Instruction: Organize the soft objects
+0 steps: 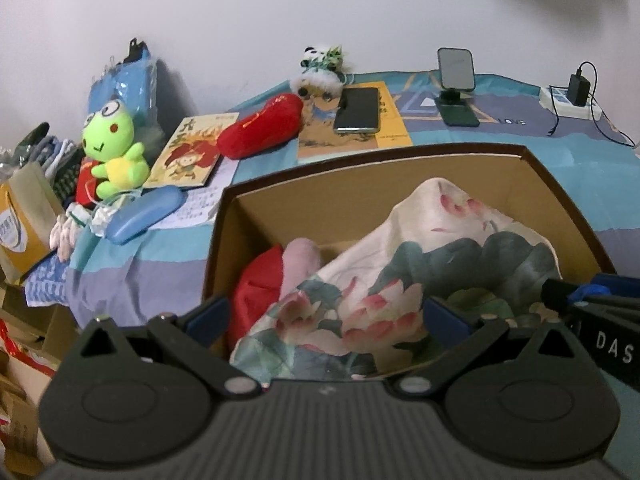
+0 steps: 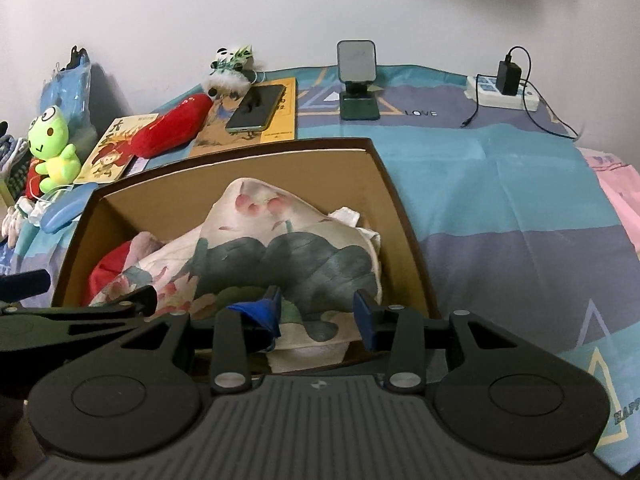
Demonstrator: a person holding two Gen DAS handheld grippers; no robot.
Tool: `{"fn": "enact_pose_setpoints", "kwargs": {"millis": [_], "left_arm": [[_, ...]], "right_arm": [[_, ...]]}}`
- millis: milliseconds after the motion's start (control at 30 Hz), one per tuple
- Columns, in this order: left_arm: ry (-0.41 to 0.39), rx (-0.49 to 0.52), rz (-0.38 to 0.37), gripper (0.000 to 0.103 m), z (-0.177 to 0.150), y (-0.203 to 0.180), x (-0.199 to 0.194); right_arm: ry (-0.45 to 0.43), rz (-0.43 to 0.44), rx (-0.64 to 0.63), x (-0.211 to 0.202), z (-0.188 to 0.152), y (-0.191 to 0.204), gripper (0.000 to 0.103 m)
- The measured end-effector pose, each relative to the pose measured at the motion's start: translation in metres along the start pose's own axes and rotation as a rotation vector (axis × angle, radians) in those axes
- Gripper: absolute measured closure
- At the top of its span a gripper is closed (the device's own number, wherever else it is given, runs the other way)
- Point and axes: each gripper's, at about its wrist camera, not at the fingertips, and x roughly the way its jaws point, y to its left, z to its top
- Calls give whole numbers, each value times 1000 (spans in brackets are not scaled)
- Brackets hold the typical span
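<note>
Two tools (image 1: 326, 312) (image 2: 318, 312) agape — one box (image 1: 400, 152), one floral cloth (image 1: 400, 264).

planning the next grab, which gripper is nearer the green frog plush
Left. The left gripper is over the box's left half, the side where the frog sits on the bed. The right gripper is over the box's right half, farther from it.

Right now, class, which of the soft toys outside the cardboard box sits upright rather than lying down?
The green frog plush, at the bed's left edge. It sits upright facing the camera, while the red plush lies flat beside the books.
</note>
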Motion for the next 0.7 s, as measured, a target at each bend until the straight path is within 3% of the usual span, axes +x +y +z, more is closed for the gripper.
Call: {"fn": "enact_pose_setpoints", "kwargs": {"millis": [700], "left_arm": [[72, -88, -11, 1, 5, 11, 27]], "right_arm": [[37, 41, -52, 26, 15, 5, 79]]}}
